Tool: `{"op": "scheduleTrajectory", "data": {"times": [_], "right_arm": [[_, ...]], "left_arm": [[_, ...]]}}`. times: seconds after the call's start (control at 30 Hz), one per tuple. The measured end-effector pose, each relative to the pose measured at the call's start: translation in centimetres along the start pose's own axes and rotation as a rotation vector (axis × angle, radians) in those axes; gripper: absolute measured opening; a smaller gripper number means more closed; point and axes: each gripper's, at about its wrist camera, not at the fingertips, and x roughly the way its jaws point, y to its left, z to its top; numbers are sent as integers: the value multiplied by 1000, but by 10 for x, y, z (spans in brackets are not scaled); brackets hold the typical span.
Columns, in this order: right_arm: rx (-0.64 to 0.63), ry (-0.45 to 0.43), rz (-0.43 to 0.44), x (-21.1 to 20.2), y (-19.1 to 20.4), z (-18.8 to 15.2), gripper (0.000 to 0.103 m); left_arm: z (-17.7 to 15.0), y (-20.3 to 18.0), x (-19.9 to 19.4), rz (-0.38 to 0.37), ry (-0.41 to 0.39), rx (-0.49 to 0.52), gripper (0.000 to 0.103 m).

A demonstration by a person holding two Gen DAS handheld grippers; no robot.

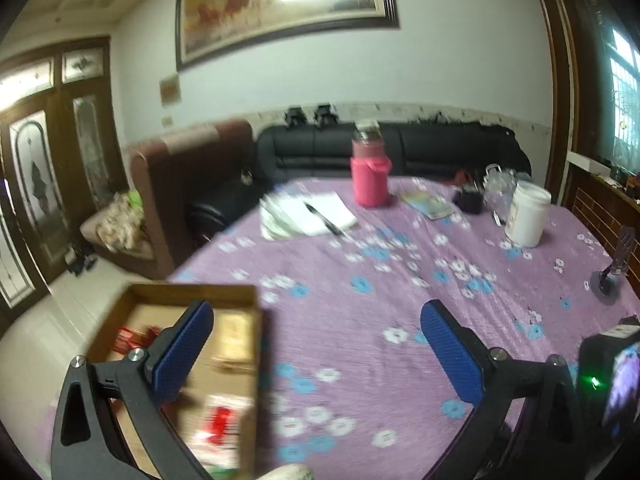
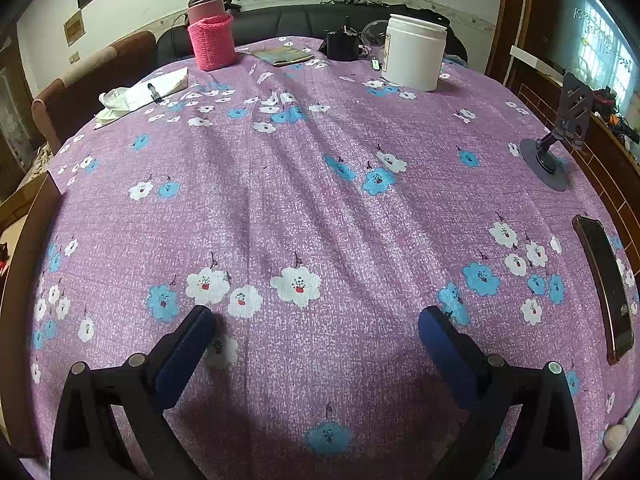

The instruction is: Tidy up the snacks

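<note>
A brown cardboard box (image 1: 256, 360) sits at the table's left edge, blurred in the left wrist view. Inside it lie red snack packets (image 1: 134, 338), a tan packet (image 1: 236, 336) and a white-and-red packet (image 1: 222, 424). My left gripper (image 1: 316, 344) is open and empty, its left finger over the box and its right finger over the cloth. My right gripper (image 2: 316, 340) is open and empty, low over the purple flowered tablecloth (image 2: 320, 200). A corner of the box (image 2: 48, 188) shows at the left edge of the right wrist view.
At the far side stand a pink-sleeved flask (image 2: 210, 36), a white jar (image 2: 414, 52), a notepad with pen (image 2: 154, 90), a booklet (image 2: 286, 56) and a dark holder (image 2: 342, 46). A phone stand (image 2: 556, 148) and a phone (image 2: 606, 292) lie right. Sofas stand behind.
</note>
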Motion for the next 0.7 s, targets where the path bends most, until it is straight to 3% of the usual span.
{"op": "scheduleTrajectory", "data": {"times": [0.07,0.23,0.33,0.43,0.53,0.6,0.7], "right_arm": [[0,-2,0,-1,0,-2,102],[-21,8,5,-2,1,-2,102],[-54,-82,-108,-29,6,-6,102],[-98,-218,-89,-87,29,-14,102],[-206,-296,-22,-133,71,-27,102],[-256,-311,-21,-144,93,-37,102],[-212,-284,-81,-128,80,-36,102]], "left_arm": [[-1,21,-17,11,-2,2,103],[-28,94,-42,61,98,-62,103],[-51,126,-48,97,149,-102,103],[-68,144,-51,118,183,-131,103],[-78,153,-50,104,216,-178,103],[-83,155,-50,100,235,-193,103],[-88,162,-57,101,250,-205,103]]}}
